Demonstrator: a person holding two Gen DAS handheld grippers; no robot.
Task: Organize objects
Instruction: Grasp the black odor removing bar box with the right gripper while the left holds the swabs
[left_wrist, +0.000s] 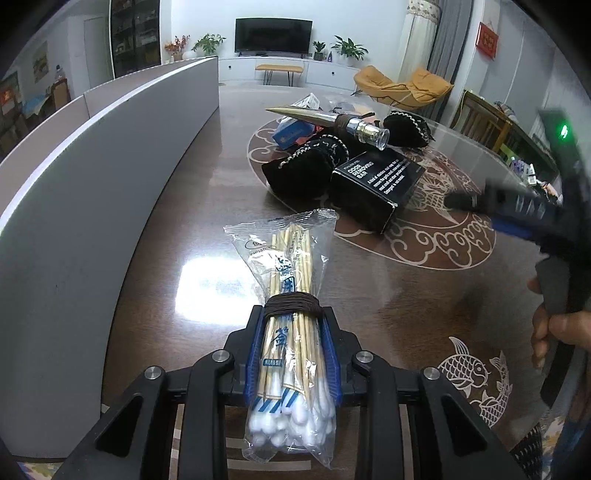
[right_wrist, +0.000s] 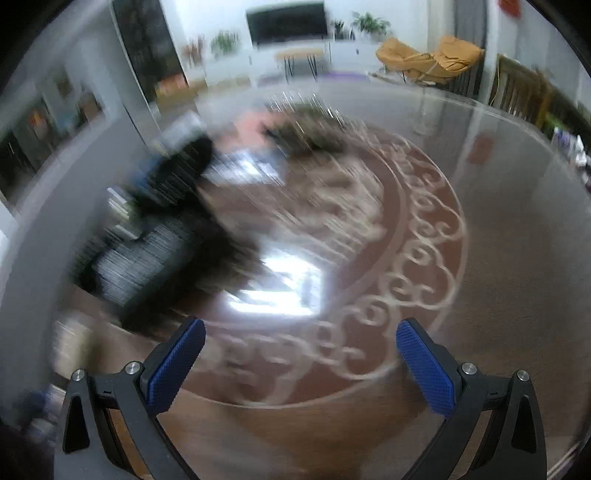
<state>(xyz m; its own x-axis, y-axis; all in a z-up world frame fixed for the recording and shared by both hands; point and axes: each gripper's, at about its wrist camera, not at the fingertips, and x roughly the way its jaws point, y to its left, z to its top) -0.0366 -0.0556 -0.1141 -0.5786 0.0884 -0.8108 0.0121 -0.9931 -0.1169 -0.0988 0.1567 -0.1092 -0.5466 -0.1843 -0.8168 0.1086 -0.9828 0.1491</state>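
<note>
Cotton swab packet found clamped between blue pads of left gripper, white tips trailing back toward camera, wooden sticks and empty end of wrapper projecting forward. Long axis of packet runs along the fingers, pointing away over the brown table. Dark cord noted wound round the bundle just ahead of the pads. Packet held just above the table surface; contact with the surface cannot be confirmed.

Taking the black box marked "odor removing bar" as landmark: packet lies nearer the camera and to the left of it. Black velvet pouches crowd beside and behind the box; metal cone-tipped tool rests across them beyond the box. Grey partition board stands well to the left of the box, along the table edge.

Right gripper seen with fingers wide apart and nothing between them, hovering over the patterned table centre; own view heavily blurred, so the pile reads only as dark shapes to its upper left. Same gripper appears right of the box in left view, a hand on its handle.

Judged: left hand carries the load; free end of packet already leads, so placement turns on aiming that forward axis.
</note>
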